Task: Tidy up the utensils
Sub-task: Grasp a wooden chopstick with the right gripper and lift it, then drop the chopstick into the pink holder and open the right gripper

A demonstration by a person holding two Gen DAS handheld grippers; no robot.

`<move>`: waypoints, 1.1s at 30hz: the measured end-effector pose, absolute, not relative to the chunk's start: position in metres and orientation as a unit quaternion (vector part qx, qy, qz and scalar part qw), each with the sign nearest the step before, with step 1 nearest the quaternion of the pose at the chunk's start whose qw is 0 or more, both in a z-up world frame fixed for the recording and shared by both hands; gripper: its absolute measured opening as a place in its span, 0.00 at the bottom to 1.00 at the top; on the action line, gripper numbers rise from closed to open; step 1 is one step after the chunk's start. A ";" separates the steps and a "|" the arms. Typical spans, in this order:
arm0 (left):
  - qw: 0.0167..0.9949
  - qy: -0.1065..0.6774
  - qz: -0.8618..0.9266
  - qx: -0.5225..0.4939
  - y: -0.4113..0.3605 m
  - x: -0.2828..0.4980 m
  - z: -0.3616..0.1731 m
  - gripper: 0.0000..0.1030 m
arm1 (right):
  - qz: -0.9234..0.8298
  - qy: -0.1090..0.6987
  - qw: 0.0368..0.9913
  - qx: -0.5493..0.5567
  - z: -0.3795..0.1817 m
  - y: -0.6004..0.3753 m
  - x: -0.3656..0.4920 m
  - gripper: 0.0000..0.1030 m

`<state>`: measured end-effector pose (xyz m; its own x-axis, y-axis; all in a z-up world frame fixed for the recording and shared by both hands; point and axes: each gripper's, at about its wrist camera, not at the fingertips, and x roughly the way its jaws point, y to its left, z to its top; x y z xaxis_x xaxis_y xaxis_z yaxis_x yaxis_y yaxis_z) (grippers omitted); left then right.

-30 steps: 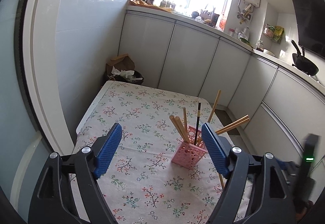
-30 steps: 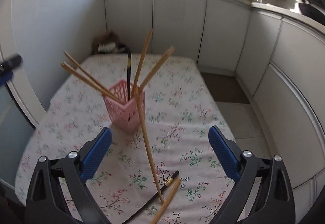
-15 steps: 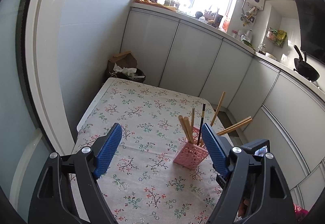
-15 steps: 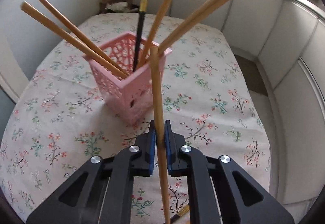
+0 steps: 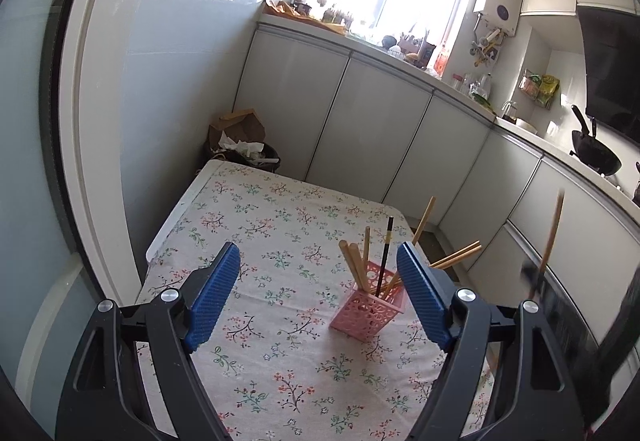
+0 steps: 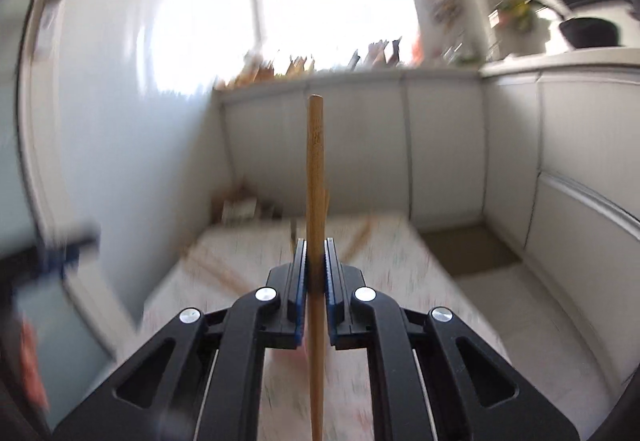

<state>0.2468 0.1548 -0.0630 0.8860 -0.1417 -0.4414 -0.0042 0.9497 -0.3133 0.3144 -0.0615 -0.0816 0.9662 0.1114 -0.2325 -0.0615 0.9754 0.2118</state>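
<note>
My right tongs [image 6: 316, 273] are clamped on one wooden chopstick [image 6: 315, 177], which stands nearly upright between the blue pads [image 6: 301, 281]; its top end reaches well above them and its lower end runs down past the bottom of the view. From my left camera the same chopstick [image 5: 551, 237] shows at the far right, blurred and off the table [image 5: 256, 225], well apart from the basket [image 5: 370, 311].

My left tongs [image 5: 319, 295] are wide open with nothing between the pads [image 5: 214, 295], hanging over the flowered cloth.

The pink basket stands on the table near its right edge, just left of my right-hand pad in the picture. Several wooden chopsticks [image 5: 354, 265] and one black one [image 5: 385, 253] lean out of it at different angles (two of them [image 5: 456, 255] stick out low toward the right). The right camera's background is too smeared to read much of the table.
</note>
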 end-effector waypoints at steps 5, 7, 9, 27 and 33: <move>0.959 0.229 -0.033 -0.161 0.164 0.247 -0.062 0.75 | 0.013 0.057 0.989 0.138 -0.055 -0.044 0.358 0.08; 0.958 0.227 -0.033 -0.174 0.171 0.247 -0.061 0.75 | 0.006 0.045 0.990 0.132 -0.055 -0.035 0.377 0.08; 0.956 0.225 -0.033 -0.184 0.177 0.248 -0.060 0.75 | -0.003 0.036 0.992 0.119 -0.057 -0.025 0.391 0.08; 0.957 0.213 -0.009 -0.196 0.194 0.241 -0.049 0.78 | -0.020 0.053 0.995 0.077 -0.068 -0.025 0.364 0.43; 0.955 0.238 -0.045 -0.171 0.165 0.238 -0.046 0.91 | -0.079 0.092 0.991 0.054 -0.043 -0.059 0.290 0.89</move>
